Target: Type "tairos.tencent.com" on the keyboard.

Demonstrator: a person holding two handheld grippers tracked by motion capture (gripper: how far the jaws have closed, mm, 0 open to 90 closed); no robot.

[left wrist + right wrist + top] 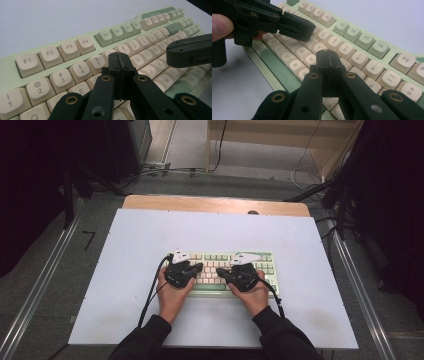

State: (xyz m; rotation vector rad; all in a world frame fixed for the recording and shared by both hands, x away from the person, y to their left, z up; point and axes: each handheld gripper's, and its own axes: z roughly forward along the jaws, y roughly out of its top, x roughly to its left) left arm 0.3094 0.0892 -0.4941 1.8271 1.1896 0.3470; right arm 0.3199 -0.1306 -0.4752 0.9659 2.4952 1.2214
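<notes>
A pale green keyboard (262, 262) with cream keys lies in the middle of a white mat (145, 232). My left gripper (199, 267) hovers over its left half, pointing right, and my right gripper (223, 272) over its middle, pointing left, tips close together. In the left gripper view the left gripper (120, 58) is shut with nothing in it, just above the number row of the keyboard (75, 47); the right gripper's jaws (190, 51) show at the right. In the right gripper view the right gripper (327, 55) is shut and empty above the H and J keys (310, 58), with the left gripper (294, 26) at upper left.
The mat covers a wooden table whose far edge (215, 204) shows. Black cables (150, 295) trail from both grippers toward the person. Metal rails (45, 280) run along both sides, and dark stands and cords (310, 170) lie on the floor beyond.
</notes>
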